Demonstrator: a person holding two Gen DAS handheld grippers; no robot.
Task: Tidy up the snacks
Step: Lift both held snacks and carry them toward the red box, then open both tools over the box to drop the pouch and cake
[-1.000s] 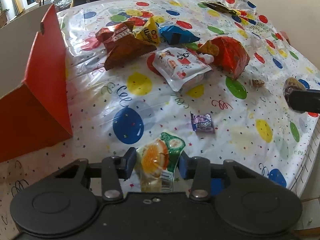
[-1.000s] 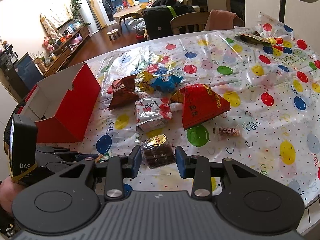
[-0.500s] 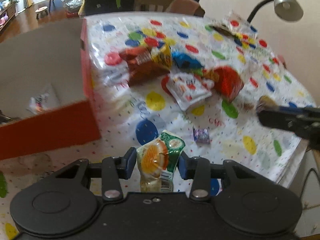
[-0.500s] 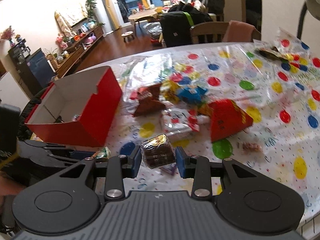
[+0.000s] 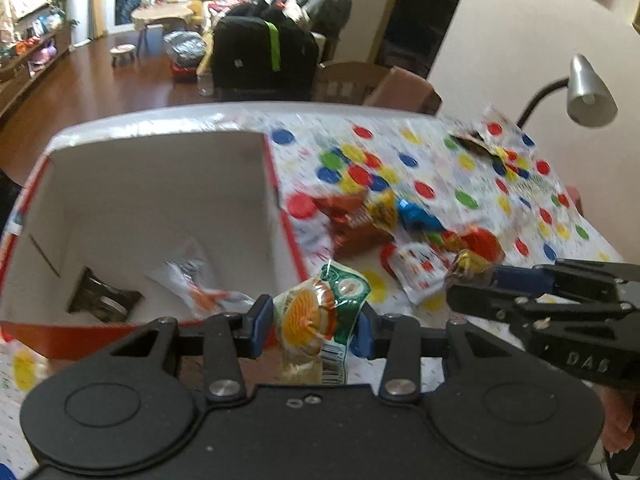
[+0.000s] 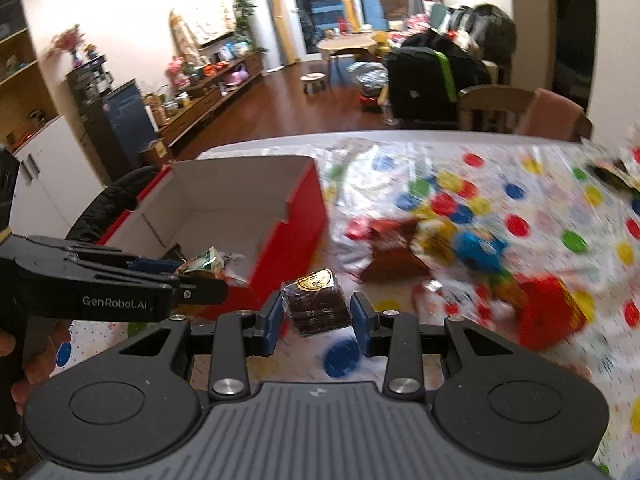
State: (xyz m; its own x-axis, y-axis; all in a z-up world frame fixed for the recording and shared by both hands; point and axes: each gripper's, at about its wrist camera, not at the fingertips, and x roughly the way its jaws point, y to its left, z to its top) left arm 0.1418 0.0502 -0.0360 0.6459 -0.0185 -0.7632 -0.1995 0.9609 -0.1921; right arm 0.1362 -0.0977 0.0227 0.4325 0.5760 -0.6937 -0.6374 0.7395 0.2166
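Both grippers have swung from the scattered pile toward the red box (image 5: 286, 220), which now fills the left of the left wrist view with its white inside open to the camera. The left gripper (image 5: 310, 326) is clenched on an orange-and-green packet (image 5: 316, 316), holding it upright just at the near wall of the box, probably so it can be let go straight down inside. The right gripper (image 6: 312, 316) grasps a dark brown wrapped cake (image 6: 316, 300) and hangs over the spotted tablecloth (image 6: 520, 184), beside the box's right wall and not yet above the opening. Two or three wrapped items already lie on the box floor, though blur makes them hard to identify. The remaining snacks (image 6: 452, 244) sit heaped on the cloth, well apart from the box.
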